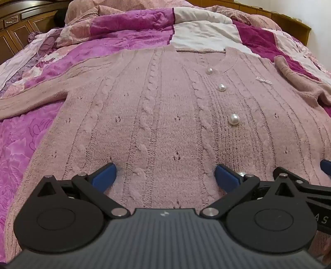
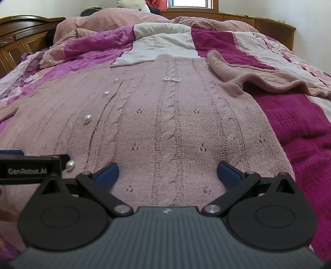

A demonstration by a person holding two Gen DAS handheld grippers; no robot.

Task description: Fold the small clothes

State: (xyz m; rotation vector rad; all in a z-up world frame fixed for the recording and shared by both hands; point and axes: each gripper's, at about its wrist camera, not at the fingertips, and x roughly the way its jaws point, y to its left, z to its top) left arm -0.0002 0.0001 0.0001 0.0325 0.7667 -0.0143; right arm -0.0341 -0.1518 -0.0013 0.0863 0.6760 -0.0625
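A pink cardigan (image 1: 165, 115) lies flat and unfolded on the bed (image 1: 26, 144), front side up. Its knit is soft and fuzzy, with vertical cable braids, fine ribs and small eyelet holes. Round pearl buttons (image 1: 234, 119) run in a line down the middle, and a small silver bow (image 2: 171, 79) sits on the chest. One sleeve (image 1: 31, 101) stretches out straight to the side; the other sleeve (image 2: 269, 80) lies crumpled beside the far shoulder.

The left gripper (image 1: 165, 175) hovers low over the lower part of the cardigan, its jaws spread wide with only knit under them and nothing held. The right gripper (image 2: 167, 173) is just beside it over the same hem area, jaws also fully apart and empty. The fingertips (image 2: 108, 172) are blue, on black linkages.

The bed is covered with a quilt (image 2: 300, 124) in magenta, pink and white patches, partly with waffle texture, partly with flower print. A fluffy pink blanket (image 2: 115, 20) is piled at the far end. A dark carved wooden headboard (image 2: 18, 39) stands at the left, and a window (image 2: 190, 3) shows in the white wall behind.
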